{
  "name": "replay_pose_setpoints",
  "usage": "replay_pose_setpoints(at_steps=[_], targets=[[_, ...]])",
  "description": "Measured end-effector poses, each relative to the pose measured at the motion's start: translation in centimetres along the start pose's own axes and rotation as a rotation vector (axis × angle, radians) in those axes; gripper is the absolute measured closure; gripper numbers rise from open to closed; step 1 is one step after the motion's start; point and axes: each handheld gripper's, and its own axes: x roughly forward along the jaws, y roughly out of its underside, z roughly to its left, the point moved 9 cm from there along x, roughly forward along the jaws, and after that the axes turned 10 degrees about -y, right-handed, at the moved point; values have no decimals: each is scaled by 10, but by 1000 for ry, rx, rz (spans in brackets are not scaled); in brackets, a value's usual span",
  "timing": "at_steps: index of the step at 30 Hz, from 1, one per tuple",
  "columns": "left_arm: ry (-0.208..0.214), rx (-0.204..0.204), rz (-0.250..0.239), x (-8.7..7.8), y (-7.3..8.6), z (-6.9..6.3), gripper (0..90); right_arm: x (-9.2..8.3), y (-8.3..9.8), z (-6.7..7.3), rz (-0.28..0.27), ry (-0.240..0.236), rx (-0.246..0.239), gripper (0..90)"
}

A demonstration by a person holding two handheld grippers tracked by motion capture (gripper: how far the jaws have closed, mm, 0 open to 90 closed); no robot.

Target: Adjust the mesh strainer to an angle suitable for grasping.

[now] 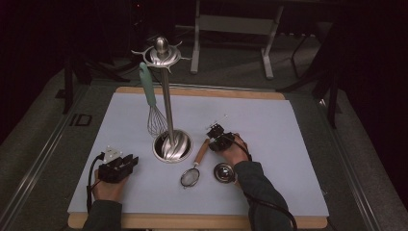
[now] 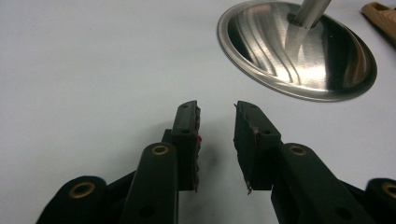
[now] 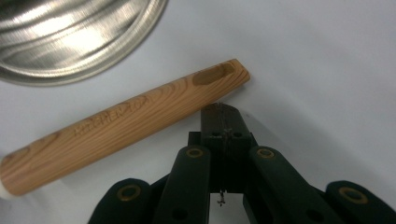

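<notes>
Right claw (image 3: pixel 223 112) hides part of wooden handle (image 3: pixel 126 126)

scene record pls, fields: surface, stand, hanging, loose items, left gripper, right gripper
surface: white mat on a wooden board
stand: steel utensil stand, round base, hooks at top
hanging: teal-handled whisk on a hook
loose items: strainer with wooden handle lying flat; small metal cup beside it
left gripper: jaws apart, nothing between, over bare mat
right gripper: jaws shut, empty, tips at the handle's end; contact unclear
</notes>
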Motion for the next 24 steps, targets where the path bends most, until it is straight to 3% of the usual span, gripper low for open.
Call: replay_pose_setpoints(at_steps=[12, 16, 18, 21, 24], targets=[[5, -4, -4, 0, 0, 0, 689, 9, -23, 23, -8, -66, -12, 867], [6, 0, -7, -1, 0, 0, 689, 1, -32, 32, -40, -100, -10, 742], [6, 0, -7, -1, 0, 0, 689, -3, -32, 39, -50, -153, 12, 665], [3, 4, -4, 0, 0, 0, 689, -4, -25, 54, -34, -268, 62, 577], [1, 6, -3, 0, 0, 0, 689, 1, -17, 59, 0, -266, 98, 513]])
